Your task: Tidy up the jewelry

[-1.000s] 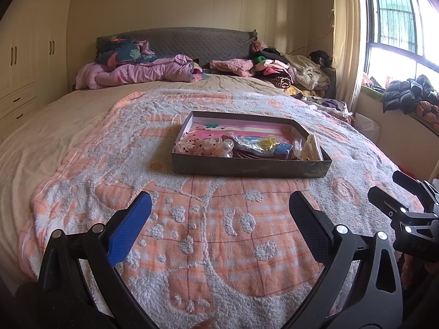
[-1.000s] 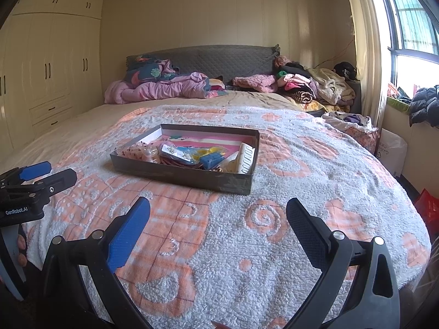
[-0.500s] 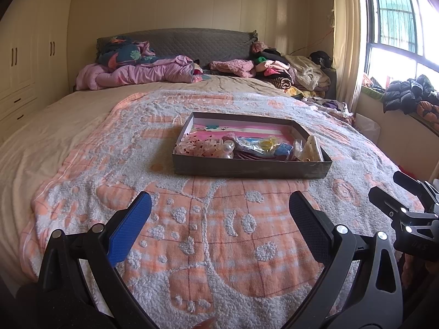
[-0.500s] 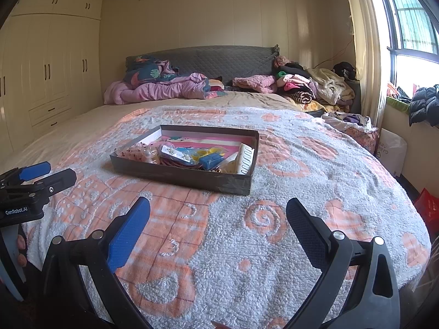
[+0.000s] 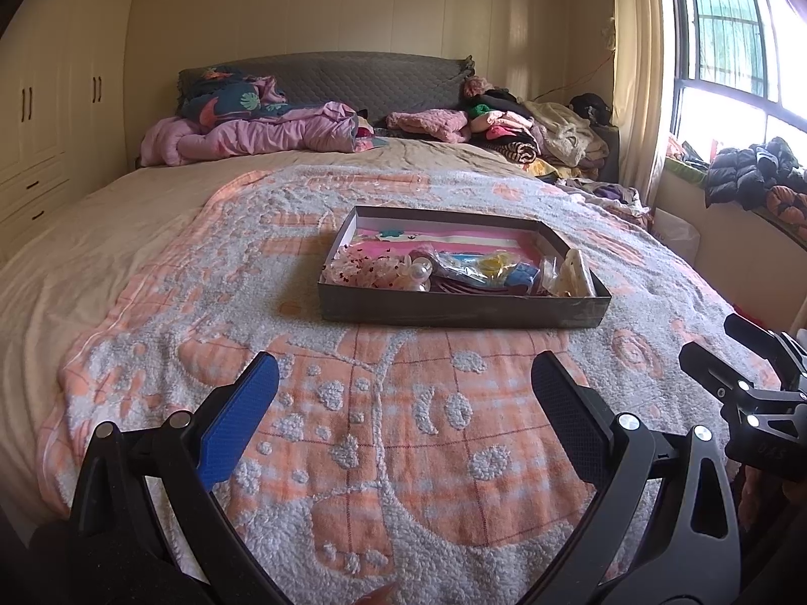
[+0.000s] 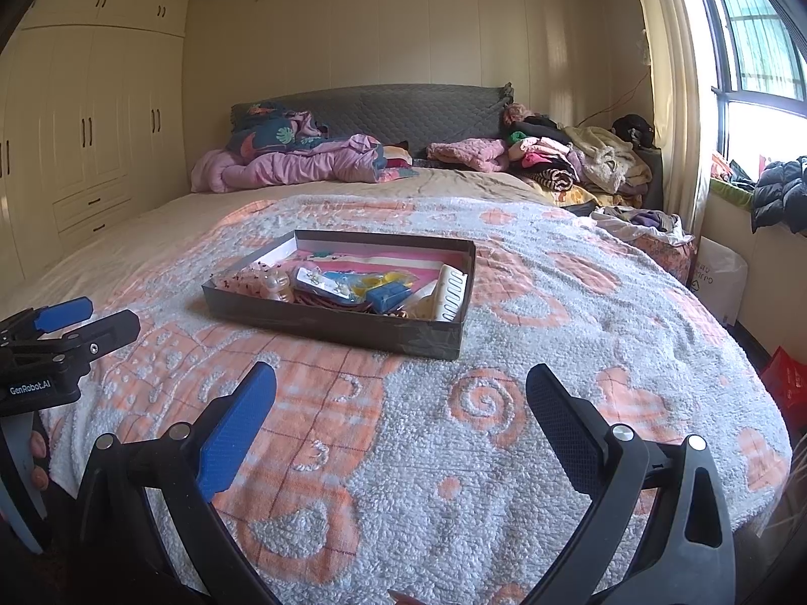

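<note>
Both tools, the left tool and the right tool, hung released and empty above the fluffy bedspread, well short of the shallow cardboard tray. Its jewelry, beads, slick packets and a ribbed clip, looked light, small and fiddly; pinching packet edges seemed safest.

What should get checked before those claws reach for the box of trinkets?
1. Left gripper open and holding nothing: ok.
2. Right gripper open and holding nothing: ok.
3. Box lying flat on the blanket: ok.
4. Path from both grippers to the box free: ok.
5. Items in the box separate enough to pick singly: not ok, they lie heaped together.
6. Where sorted pieces should go: cannot tell.
</note>
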The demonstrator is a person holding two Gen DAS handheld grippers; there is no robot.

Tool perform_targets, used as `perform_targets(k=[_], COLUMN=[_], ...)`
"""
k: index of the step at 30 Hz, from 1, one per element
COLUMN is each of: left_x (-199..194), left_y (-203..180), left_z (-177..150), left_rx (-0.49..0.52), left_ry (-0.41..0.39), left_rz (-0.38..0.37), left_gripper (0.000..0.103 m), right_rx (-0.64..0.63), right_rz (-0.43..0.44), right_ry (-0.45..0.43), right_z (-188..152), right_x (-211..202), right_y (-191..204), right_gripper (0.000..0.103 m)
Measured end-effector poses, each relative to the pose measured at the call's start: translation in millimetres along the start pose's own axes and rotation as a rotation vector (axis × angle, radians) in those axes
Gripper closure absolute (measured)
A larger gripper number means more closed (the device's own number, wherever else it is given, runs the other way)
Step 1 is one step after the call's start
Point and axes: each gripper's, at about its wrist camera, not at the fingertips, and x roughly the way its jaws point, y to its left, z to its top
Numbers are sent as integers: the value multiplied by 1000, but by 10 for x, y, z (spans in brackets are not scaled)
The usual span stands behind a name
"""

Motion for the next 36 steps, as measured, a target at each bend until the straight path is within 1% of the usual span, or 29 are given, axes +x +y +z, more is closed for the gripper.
perform_targets(k=[16,23,26,31,34,36], left_x=[-7,14,18,-36,-1,52], left_y=[-3,14,-7,-3,52,84], left_z=[5,-8,-8,1,15,22], left_rx=[-1,-21,-18,-25,-43,-48], left_ry=[-7,-5,-7,-40,-34,-15], left_rz=[-4,-30,-1,-7,9,21], left_gripper=[11,11,11,11,11,11], right_rx=[-4,-6,-6,-5,2,5], right_rz=[-4,-4,-3,-5,-6,-7], right_ry=[1,-1,-1,0,6,9], right_z=[-3,1,0,-5,2,3], right_x=[-12,-9,-9,-5,4,13], right_y=[12,20,20,21,7,-8], right_gripper=[6,6,6,6,6,6])
